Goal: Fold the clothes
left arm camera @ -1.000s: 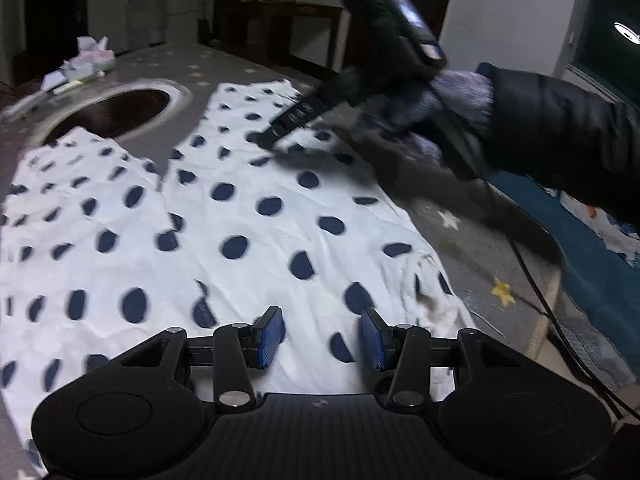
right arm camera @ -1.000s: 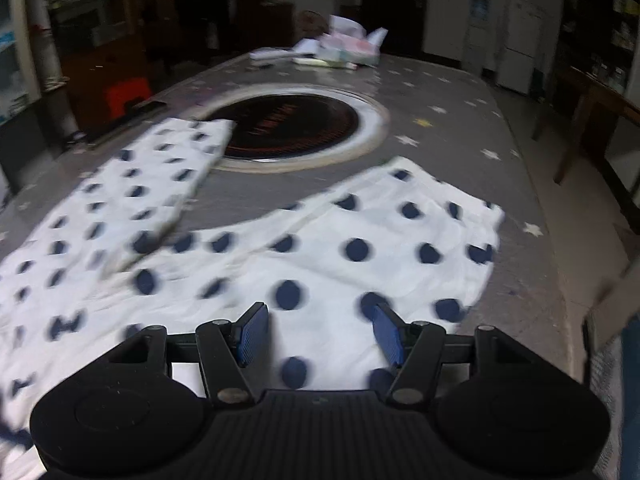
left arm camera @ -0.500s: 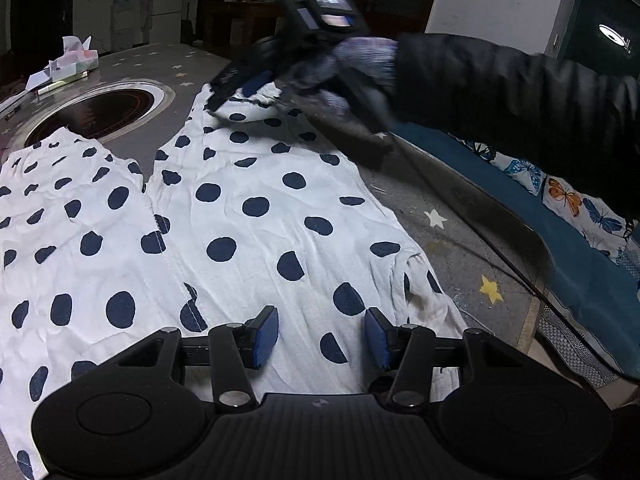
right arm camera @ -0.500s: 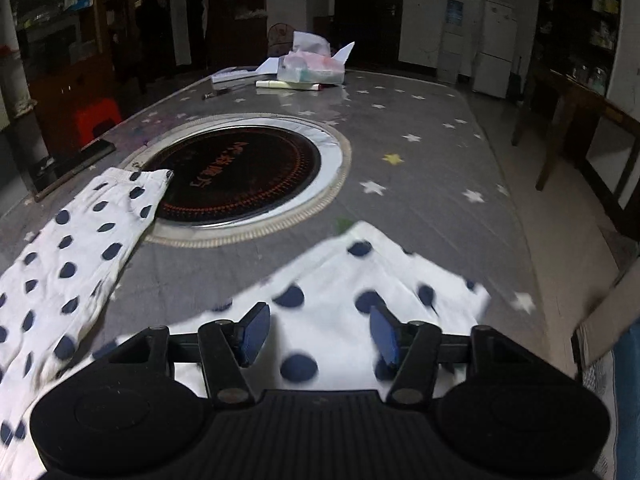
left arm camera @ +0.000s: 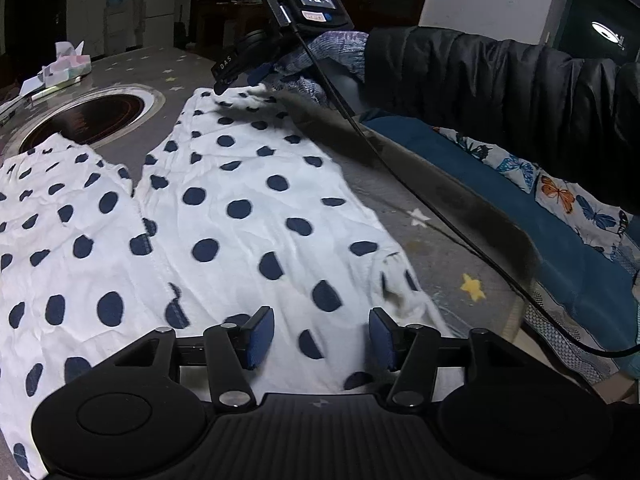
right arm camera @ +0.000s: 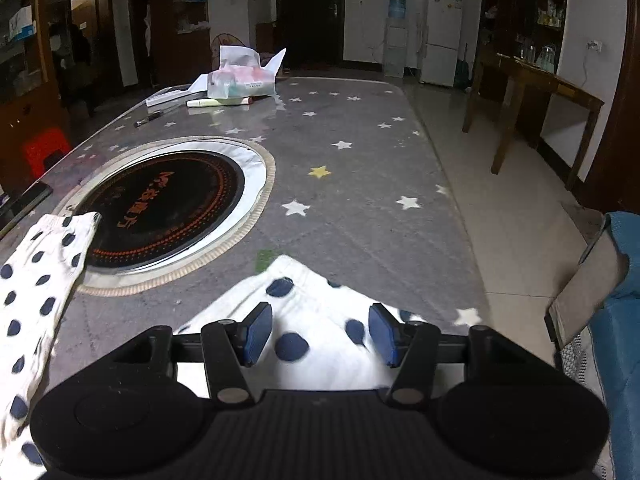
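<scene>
**Both tongs over the spotted trousers, nothing gripped yet**

The polka-dot trousers [left arm camera: 248, 216] lie flat on the star-patterned bench [right arm camera: 360, 168], one leg running toward twelve o'clock in the left wrist view and the other leg [right arm camera: 36, 280] reaching the round hotplate [right arm camera: 160, 208] at nine o'clock in the right wrist view. The cloth looks thin, light and limp; it should crease easily and drag if pulled by one point, so the hem corners and the waistband edge seem the best holds. The left tongs [left arm camera: 316, 338] stand about half open over the waist end, having just widened, with cloth below but not pinched. The right tongs [right arm camera: 318, 334] hang half open above the leg hem, gripping nothing. Compared with a second earlier, the right tongs have travelled along the leg to its far end.
</scene>
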Tool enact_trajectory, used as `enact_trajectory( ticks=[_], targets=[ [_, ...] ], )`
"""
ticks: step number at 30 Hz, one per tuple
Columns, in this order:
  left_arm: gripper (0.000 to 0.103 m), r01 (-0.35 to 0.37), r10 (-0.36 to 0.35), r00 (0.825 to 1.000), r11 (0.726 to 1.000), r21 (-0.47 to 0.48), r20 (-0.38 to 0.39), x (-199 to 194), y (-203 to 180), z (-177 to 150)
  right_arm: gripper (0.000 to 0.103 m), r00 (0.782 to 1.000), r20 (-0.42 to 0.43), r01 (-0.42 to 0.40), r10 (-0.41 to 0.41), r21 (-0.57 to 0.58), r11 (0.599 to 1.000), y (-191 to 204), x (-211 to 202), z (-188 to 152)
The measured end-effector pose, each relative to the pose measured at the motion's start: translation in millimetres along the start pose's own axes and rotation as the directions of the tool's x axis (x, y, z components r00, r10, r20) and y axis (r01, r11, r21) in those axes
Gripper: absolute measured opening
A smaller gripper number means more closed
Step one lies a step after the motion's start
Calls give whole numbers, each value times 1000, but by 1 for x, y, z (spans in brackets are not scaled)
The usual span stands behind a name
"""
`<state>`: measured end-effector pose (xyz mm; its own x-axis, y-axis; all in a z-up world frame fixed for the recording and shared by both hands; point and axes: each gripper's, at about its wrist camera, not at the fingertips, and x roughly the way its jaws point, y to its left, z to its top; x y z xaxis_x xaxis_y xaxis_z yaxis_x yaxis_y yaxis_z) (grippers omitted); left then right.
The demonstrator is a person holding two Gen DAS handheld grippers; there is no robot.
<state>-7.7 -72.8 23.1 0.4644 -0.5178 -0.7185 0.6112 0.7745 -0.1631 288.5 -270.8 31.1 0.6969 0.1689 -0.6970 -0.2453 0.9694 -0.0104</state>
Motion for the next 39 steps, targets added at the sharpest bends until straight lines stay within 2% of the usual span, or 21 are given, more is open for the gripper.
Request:
enact_trajectory(
  ticks=[5, 11, 14, 17, 23, 25, 28, 36, 39],
  targets=[
    [56, 38, -40, 999, 998, 44, 30, -4, -17, 0, 54, 1000, -18, 24, -24, 2, 1000, -9, -13, -8],
    [56, 94, -97, 995, 988, 125, 23, -4, -40, -3, 50, 999, -26, 37, -36, 50, 998, -25, -23, -17],
    [55, 129, -131, 991, 978, 163, 2, 0, -49, -3, 48, 999, -30, 38, -35, 77, 996, -34, -25, -20],
    [54, 135, -132, 991, 975, 176, -29, 9, -54, -5, 45, 999, -29, 27, -24, 107, 994, -39, -24, -22],
    [38, 112, -101, 992, 980, 161, -75, 24, -53, -9, 39, 999, -27, -13, 17, 146, 989, -46, -22, -27],
    [25, 111, -101, 992, 983, 145, -73, 24, -49, -8, 38, 999, -22, -26, 30, 150, 988, -45, -21, -27],
    [13, 118, -111, 991, 986, 117, -69, 24, -42, -4, 38, 999, -21, -29, 33, 149, 988, -42, -17, -25],
    [11, 152, -153, 988, 987, 42, -1, 5, -31, 3, 38, 1000, -26, 5, -1, 184, 983, -45, 2, -25],
    [11, 162, -162, 986, 987, 21, 24, -2, -27, 4, 33, 1000, -20, 20, -16, 192, 981, -45, 8, -23]
  ],
)
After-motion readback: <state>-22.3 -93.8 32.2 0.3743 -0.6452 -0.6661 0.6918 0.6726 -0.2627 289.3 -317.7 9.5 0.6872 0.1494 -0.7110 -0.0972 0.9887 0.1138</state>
